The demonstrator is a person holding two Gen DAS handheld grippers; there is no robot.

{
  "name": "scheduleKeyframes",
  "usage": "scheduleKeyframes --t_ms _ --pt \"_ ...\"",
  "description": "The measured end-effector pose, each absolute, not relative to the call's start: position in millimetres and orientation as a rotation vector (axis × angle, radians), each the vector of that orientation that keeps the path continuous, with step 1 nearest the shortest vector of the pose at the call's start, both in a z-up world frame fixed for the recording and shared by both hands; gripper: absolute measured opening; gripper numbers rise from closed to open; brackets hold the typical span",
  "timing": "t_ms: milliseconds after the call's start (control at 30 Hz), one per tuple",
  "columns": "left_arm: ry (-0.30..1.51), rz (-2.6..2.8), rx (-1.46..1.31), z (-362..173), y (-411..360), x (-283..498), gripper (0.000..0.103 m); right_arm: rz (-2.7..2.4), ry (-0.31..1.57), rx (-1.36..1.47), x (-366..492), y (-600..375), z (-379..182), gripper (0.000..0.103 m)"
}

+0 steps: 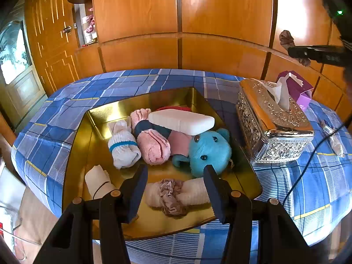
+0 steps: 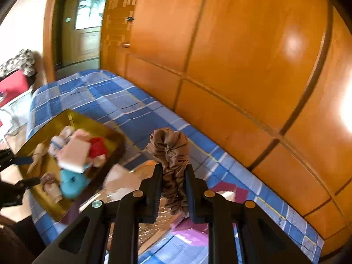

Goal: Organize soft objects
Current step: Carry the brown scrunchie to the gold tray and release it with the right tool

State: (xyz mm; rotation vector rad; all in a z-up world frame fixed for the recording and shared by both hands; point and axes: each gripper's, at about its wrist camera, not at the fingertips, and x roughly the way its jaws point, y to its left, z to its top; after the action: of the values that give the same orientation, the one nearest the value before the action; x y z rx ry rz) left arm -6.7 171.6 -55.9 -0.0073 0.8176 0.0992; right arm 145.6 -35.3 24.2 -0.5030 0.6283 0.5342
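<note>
The right tongs [image 2: 172, 171] are clenched on a brown scrunchie [image 2: 170, 154]. The scrunchie is squeezed between the two black fingers, and part of it sticks out above them in a soft loop. In the left wrist view the same tongs show at the far right edge, up in the air above the silver tissue box [image 1: 272, 118], with the scrunchie poking out on both sides.

The left tongs [image 1: 176, 173] are released, with a wide gap between the fingers and nothing gripped. They hang over the near end of the gold tray [image 1: 77, 154]. Below that gap lies a cream rolled cloth [image 1: 193, 191] with a second brown scrunchie [image 1: 171, 195] wrapped around its middle.

The tray sits on a surface covered by a blue checked cloth [image 1: 66, 105]. Inside it there is a blue stuffed toy [image 1: 209, 151] with a white sponge block [image 1: 181, 121] resting on its top edge. Beside the toy lies a pink rolled towel [image 1: 154, 145] with a dark band, and next to that a white rolled sock [image 1: 124, 149] with a blue band. A cream roll with a thin black band [image 1: 99, 182] lies by the left wall of the tray. Something red [image 1: 173, 108] peeks out behind the sponge; it may be a cloth, but it is mostly hidden.

A purple tissue pack [image 1: 297, 88] stands just behind the silver box. Shiny orange wooden cupboards [image 1: 220, 11] fill the back.
</note>
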Motion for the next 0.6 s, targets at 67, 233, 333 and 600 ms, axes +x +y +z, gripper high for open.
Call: scheduleKeyframes --t_ms 67,233,333,600 --pt "0.82 0.1 -0.009 -56.7 172.2 -6.7 0.053 0.557 0.632 -0.512 136.1 -31.3 21.2 0.019" --pt "0.817 0.102 -0.009 -56.5 173.1 -6.6 0.053 0.61 0.655 -0.507 115.0 -24.2 11.7 0.019" --pt "0.813 0.103 -0.009 -55.5 173.8 -7.8 0.053 0.649 0.683 -0.503 104.3 -16.7 2.0 0.019" --pt "0.804 0.12 -0.015 -52.2 181.4 -10.1 0.053 0.752 0.769 -0.468 82.5 9.5 -30.3 0.019"
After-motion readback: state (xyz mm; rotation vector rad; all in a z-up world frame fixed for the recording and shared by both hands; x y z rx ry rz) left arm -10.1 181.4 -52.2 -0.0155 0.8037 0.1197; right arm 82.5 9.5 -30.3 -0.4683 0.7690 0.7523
